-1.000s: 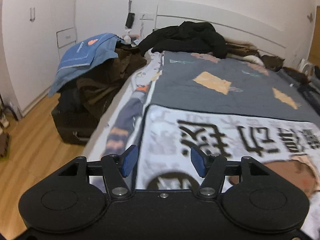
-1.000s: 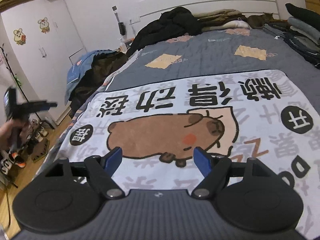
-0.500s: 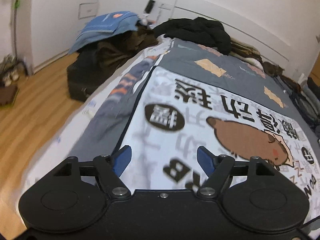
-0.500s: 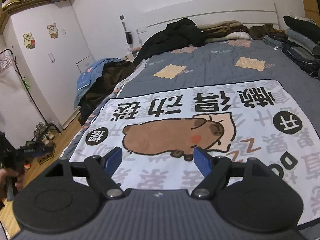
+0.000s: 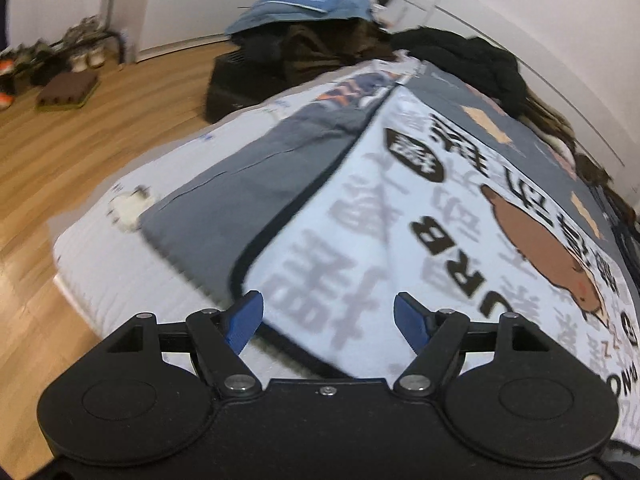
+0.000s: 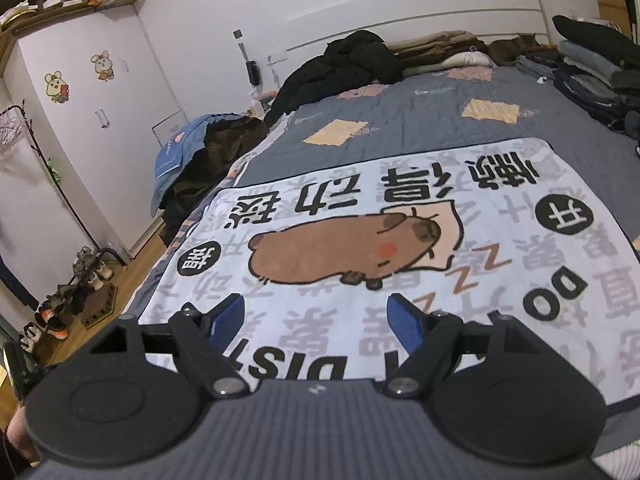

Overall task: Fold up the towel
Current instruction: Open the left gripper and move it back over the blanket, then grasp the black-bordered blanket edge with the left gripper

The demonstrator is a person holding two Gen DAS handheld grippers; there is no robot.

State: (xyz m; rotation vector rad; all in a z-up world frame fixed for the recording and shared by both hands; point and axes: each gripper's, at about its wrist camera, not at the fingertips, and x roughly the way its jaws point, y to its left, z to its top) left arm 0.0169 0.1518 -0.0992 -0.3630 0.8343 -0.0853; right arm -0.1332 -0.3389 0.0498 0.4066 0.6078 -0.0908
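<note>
Towel (image 6: 384, 248) is lying spread flat on the bed (image 6: 420, 128), printed side up with its brown animal picture, just ahead of both tools we are holding. Our left hand-held gripper (image 5: 328, 316) is hanging over the towel's near left corner, blue fingers (image 5: 244, 320) standing apart with nothing gripped. Our right hand-held gripper (image 6: 316, 320) is hovering above the near edge, jaws likewise wide apart and empty. Dark clothes (image 6: 340, 68) are lying far beyond it.
</note>
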